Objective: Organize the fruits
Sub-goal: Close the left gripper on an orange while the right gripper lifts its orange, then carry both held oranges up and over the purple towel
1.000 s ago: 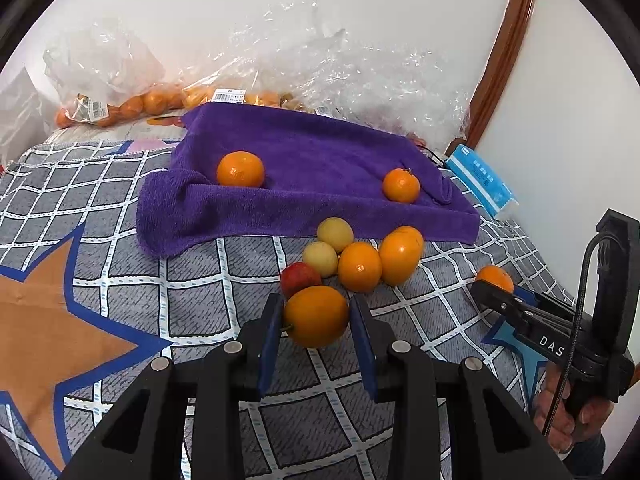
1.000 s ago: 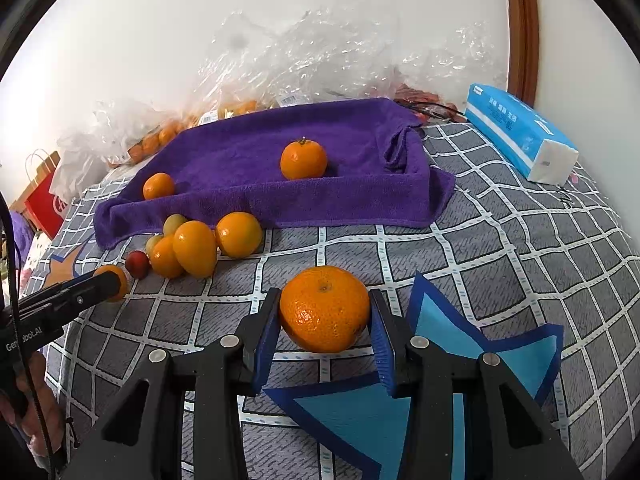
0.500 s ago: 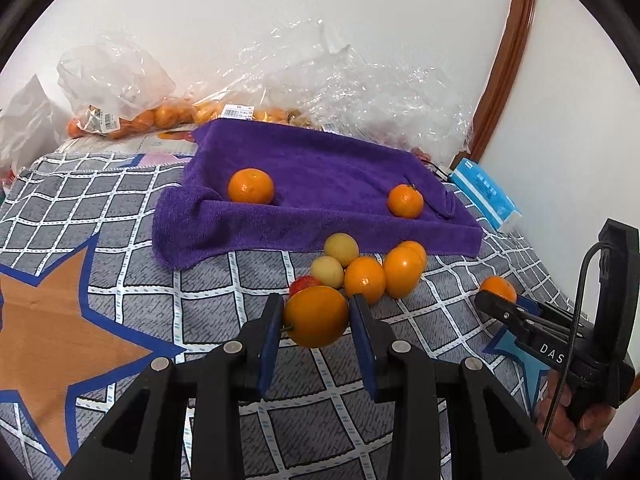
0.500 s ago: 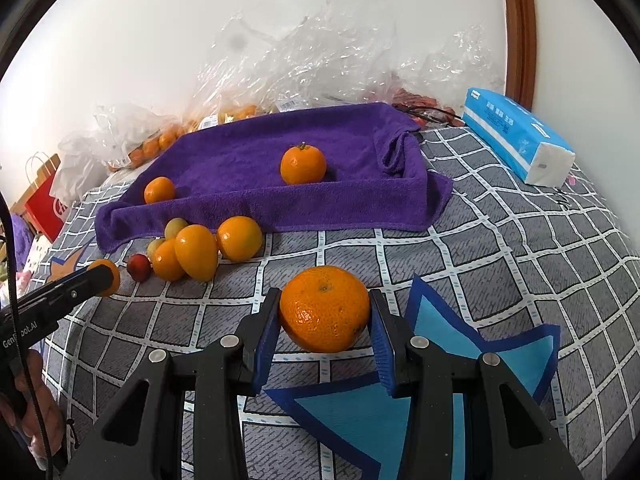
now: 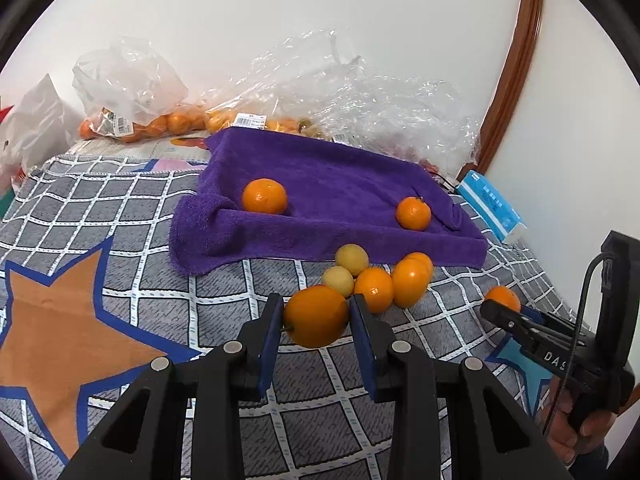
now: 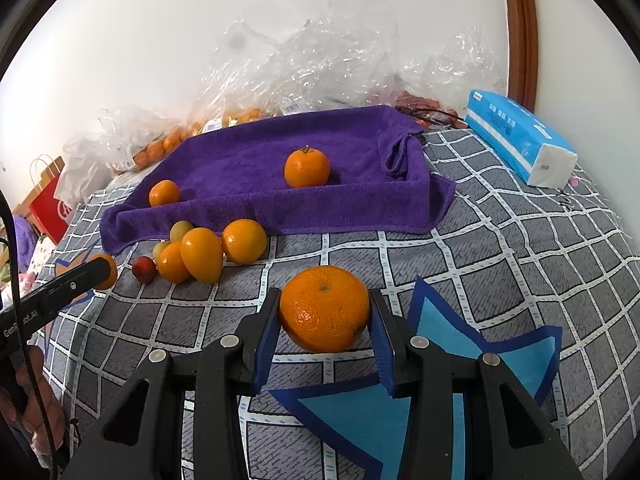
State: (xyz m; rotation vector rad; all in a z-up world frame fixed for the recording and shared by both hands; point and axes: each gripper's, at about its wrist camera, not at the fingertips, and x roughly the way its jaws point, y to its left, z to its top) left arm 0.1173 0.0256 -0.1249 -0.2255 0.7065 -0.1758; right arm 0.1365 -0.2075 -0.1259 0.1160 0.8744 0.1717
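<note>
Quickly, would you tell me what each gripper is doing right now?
Left gripper: shut on a smooth orange.
Right gripper: shut on a dimpled mandarin.

Bright, even light; sharp; fisheye warp, dark corners

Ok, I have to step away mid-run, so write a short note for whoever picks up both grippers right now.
Left gripper: shut on a smooth orange.
Right gripper: shut on a dimpled orange.
Purple towel: two oranges on it, one at the left, one at the right.
Done: those two are placed.
Left: place both held oranges, then the pile in front of the towel and the small red fruit beside it.
</note>
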